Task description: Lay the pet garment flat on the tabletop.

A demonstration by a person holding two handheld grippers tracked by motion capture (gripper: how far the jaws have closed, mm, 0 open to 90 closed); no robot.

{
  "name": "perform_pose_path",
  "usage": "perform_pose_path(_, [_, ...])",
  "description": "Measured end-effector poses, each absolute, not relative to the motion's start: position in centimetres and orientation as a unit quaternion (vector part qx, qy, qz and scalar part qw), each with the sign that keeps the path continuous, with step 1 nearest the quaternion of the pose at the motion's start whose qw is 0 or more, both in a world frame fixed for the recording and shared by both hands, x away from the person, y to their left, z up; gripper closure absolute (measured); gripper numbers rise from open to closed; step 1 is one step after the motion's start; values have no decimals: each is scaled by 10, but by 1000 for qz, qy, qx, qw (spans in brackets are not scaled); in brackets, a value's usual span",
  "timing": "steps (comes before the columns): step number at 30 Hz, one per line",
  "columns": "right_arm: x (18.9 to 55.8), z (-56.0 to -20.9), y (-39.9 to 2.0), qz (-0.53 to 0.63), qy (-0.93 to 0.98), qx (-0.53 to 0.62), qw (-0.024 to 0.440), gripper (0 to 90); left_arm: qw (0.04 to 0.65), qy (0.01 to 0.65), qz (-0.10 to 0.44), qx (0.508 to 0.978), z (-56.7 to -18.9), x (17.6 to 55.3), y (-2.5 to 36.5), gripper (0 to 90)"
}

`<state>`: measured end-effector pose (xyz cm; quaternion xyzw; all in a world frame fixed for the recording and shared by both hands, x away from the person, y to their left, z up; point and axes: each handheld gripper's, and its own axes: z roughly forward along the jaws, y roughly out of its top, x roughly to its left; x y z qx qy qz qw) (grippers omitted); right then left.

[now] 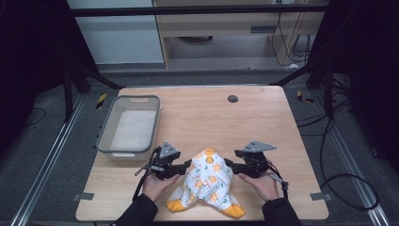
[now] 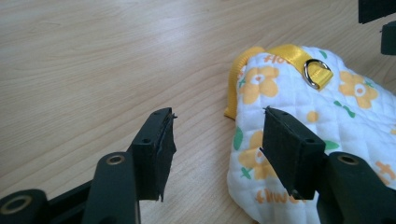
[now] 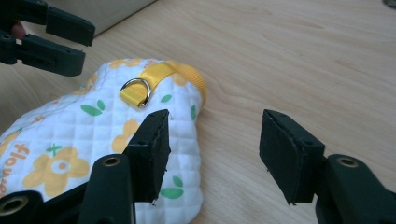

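Note:
A small quilted white garment (image 1: 207, 181) with orange flowers, green leaves and orange cuffs lies near the table's front edge. A yellow strap carrying a metal D-ring (image 2: 317, 74) crosses its top end. My left gripper (image 1: 188, 164) is open at the garment's left side. In the left gripper view (image 2: 217, 135) one jaw stands over bare wood and the other over the quilted edge (image 2: 322, 107). My right gripper (image 1: 227, 164) is open at the garment's right side. In the right gripper view (image 3: 215, 140) one jaw is over the fabric (image 3: 93, 135) near the D-ring (image 3: 136, 92).
A grey plastic basin (image 1: 109, 127) stands at the table's left, just behind the left hand. A small black round disc (image 1: 232, 98) sits near the far edge of the wooden table (image 1: 263, 117). The other gripper (image 3: 46, 32) shows beyond the garment.

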<state>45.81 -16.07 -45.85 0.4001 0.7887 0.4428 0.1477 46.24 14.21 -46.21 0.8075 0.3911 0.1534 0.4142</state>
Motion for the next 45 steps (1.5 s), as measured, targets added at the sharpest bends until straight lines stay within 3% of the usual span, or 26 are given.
perform_pose_path(10, [462, -475, -148, 431, 802, 395, 118, 449, 392, 381, 135, 827, -474, 465, 131, 472])
perform_pose_path(17, [465, -484, -142, 430, 809, 391, 89, 563, 386, 380, 89, 836, -484, 468, 129, 671])
perform_pose_path(27, [467, -491, -137, 420, 818, 388, 67, 787, 380, 372, 94, 841, -487, 467, 126, 873])
perform_pose_path(33, [464, -486, -137, 422, 817, 386, 74, 848, 391, 372, 97, 836, -481, 465, 130, 890])
perform_pose_path(45, [445, -455, -150, 470, 796, 365, 107, 863, 450, 354, 116, 811, -445, 444, 141, 893])
